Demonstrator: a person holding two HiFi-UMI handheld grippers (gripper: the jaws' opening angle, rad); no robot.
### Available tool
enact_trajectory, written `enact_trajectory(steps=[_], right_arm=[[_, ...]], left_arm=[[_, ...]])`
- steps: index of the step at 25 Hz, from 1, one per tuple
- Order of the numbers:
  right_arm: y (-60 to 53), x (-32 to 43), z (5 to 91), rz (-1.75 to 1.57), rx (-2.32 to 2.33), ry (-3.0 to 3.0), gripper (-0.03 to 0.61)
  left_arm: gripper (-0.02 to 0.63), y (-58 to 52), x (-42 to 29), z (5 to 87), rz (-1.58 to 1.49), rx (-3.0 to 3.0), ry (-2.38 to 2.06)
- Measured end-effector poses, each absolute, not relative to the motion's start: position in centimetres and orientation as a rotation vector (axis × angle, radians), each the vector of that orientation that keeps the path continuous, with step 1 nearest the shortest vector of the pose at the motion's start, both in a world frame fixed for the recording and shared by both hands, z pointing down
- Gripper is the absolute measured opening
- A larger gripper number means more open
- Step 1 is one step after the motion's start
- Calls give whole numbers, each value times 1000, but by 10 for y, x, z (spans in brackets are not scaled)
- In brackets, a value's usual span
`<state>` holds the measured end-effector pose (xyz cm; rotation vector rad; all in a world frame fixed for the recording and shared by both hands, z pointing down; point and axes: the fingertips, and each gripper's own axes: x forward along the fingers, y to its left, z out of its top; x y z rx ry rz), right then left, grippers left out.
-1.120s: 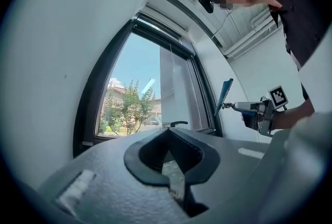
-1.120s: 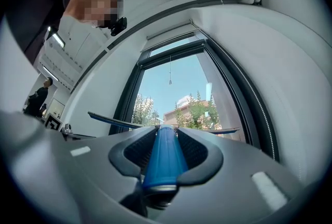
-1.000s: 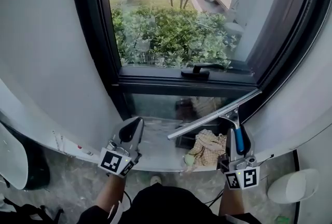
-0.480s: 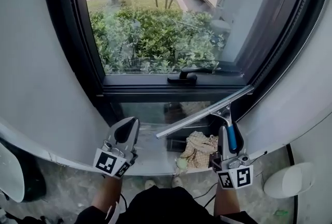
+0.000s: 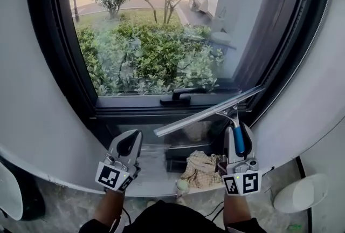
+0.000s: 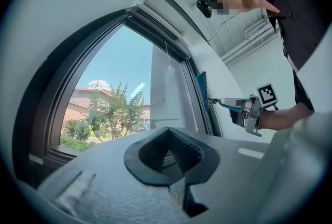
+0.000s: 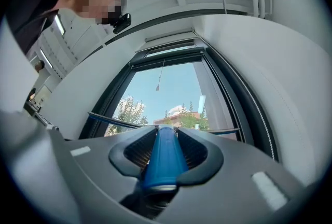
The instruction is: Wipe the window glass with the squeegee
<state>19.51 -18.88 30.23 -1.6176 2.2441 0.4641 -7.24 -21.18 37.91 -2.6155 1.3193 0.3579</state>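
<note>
Step in hand: judged as the approach. The squeegee (image 5: 205, 113) is lifted in front of the window, and no stroke looks to be under way.
Right gripper: the right gripper (image 5: 237, 143), at the lower right of the head view, is clamped on the squeegee's blue handle (image 7: 161, 158). In the right gripper view the handle fills the gap between the two ribbed pads.
Left gripper: the left gripper (image 5: 128, 143), at the lower left of the head view, has its jaws pressed together on nothing. It hangs well apart from the squeegee and takes no part in the hold.
Squeegee position: the blade (image 5: 186, 121) runs slantwise across the lower centre of the head view, its right end higher. It crosses in front of the window handle (image 5: 180, 98) and the bar of the dark frame (image 5: 48, 54).
Contact: whether the rubber edge touches any pane cannot be told from these views.
Window glass: the large upper window glass (image 5: 151, 38) fills the top centre of the frame, with shrubs and trees beyond it.
Nearby: a crumpled cloth (image 5: 200, 170) lies on the sill (image 5: 153, 164) just below the right gripper.
Next move calls for: raising the blade clear of the window handle to the top of the pane and bringing it level. The whole rubber edge should then be set flat on the glass and pressed evenly through the pull.
Risk: a tilted blade would likely leave streaks or skip.
</note>
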Motion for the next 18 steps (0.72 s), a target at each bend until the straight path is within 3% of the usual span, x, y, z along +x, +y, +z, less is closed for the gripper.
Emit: enact_trajectory(steps=[18], right_arm=[[-241,185,203,761,-1693,1896,135]], left_arm=[[-2,-233,-43,344,387,-2618,1094]])
